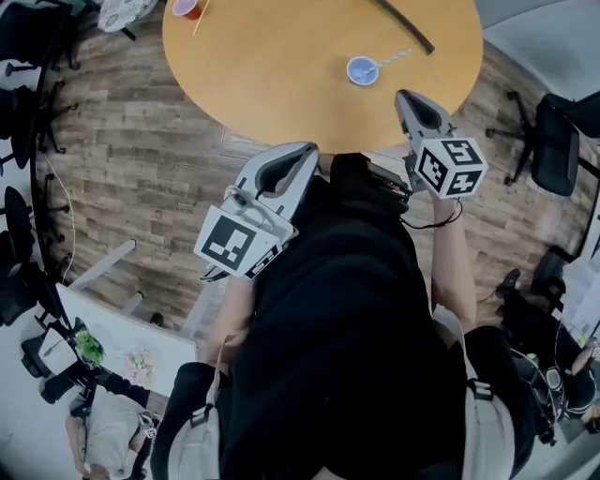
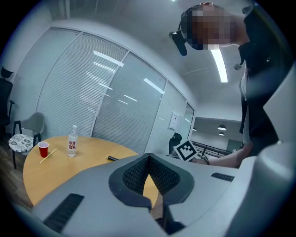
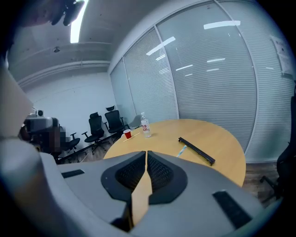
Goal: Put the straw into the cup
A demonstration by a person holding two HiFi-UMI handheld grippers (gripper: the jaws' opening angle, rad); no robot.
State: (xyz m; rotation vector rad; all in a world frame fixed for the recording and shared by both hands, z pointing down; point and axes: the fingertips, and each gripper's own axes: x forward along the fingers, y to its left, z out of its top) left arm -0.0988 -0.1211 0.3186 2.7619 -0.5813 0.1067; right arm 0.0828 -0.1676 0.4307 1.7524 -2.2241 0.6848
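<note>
A small blue cup stands on the round wooden table, near its front right edge. A blue-and-white striped straw slants from the cup's rim out to the right; its far end shows in the right gripper view, where my own gripper hides the cup. My right gripper hangs just short of the table's edge, in front of the cup, shut with nothing between its jaws. My left gripper is held close to my body, off the table, its pads meeting at the tips, empty.
A red cup with a thin stick beside it sits at the table's far left, next to a water bottle. A black bar lies beyond the blue cup. Office chairs stand around the table on the wooden floor.
</note>
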